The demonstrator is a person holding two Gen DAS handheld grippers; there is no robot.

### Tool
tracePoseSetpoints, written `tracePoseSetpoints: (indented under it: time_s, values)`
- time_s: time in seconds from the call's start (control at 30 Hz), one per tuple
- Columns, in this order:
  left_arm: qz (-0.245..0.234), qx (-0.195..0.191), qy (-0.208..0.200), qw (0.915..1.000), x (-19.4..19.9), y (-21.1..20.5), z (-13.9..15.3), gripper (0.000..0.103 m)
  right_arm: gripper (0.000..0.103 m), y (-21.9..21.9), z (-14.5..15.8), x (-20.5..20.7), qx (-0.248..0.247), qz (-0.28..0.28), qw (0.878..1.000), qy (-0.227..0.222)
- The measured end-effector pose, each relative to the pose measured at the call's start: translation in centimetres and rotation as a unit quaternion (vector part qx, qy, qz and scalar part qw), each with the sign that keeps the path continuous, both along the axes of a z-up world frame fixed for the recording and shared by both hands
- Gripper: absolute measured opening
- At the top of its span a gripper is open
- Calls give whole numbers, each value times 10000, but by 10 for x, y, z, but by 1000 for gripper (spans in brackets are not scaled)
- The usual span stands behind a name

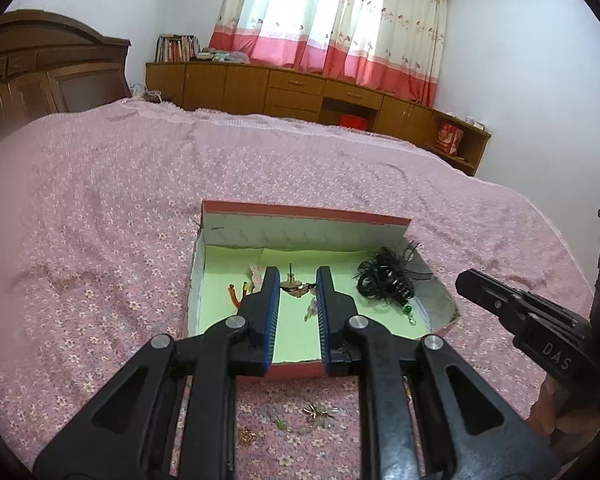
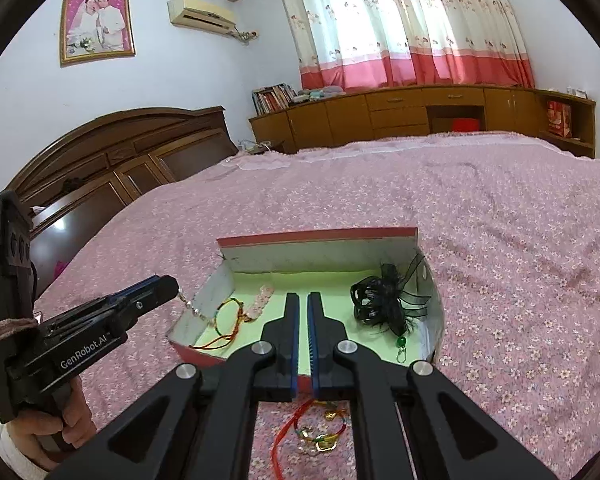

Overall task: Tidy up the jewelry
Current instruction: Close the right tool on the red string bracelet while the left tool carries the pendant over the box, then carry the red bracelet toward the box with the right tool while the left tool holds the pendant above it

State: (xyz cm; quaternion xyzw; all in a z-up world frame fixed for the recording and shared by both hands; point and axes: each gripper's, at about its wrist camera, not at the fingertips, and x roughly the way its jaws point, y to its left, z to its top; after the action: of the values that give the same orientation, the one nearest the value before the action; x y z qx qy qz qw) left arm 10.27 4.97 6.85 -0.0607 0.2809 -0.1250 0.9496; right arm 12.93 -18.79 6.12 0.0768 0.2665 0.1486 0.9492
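A red-edged cardboard box (image 1: 300,212) (image 2: 316,238) with a pale green floor lies on the bed. It holds a black hair ornament (image 1: 384,280) (image 2: 380,300), a green pendant (image 2: 401,342), a red-and-yellow cord bracelet (image 2: 228,320) and a pink bead bracelet (image 2: 262,300). My left gripper (image 1: 300,284) (image 2: 174,290) is shut on a gold-and-bead piece (image 1: 296,287), whose pale beads (image 2: 190,306) dangle over the box's left wall. My right gripper (image 2: 304,298) (image 1: 462,280) hovers over the box's near side, shut with nothing in it.
Red cord bracelets with gold charms (image 2: 320,432) and small gold pieces (image 1: 316,412) lie on the pink floral bedspread (image 1: 100,220) in front of the box. A dark headboard (image 2: 120,160) is at the left, and wooden cabinets (image 2: 420,112) line the far wall.
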Motion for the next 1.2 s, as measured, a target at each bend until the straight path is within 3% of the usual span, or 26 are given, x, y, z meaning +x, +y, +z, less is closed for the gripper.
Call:
tracePoseSetpoints:
  time_s: [0.57,1.1,1.2]
  values:
    - [45,-78,278,9996,-9,4,-16,10,14,-16,-77,-3,73,-25,9891,1467]
    - [67,-137,336,9993,-13,8,-19,10,17,-6,-108,10,-170,-74,9787,2046]
    - [51,-134,325,9994,-14,6,-18,10,12,-4,-110,12,-277,-55,9785,2045]
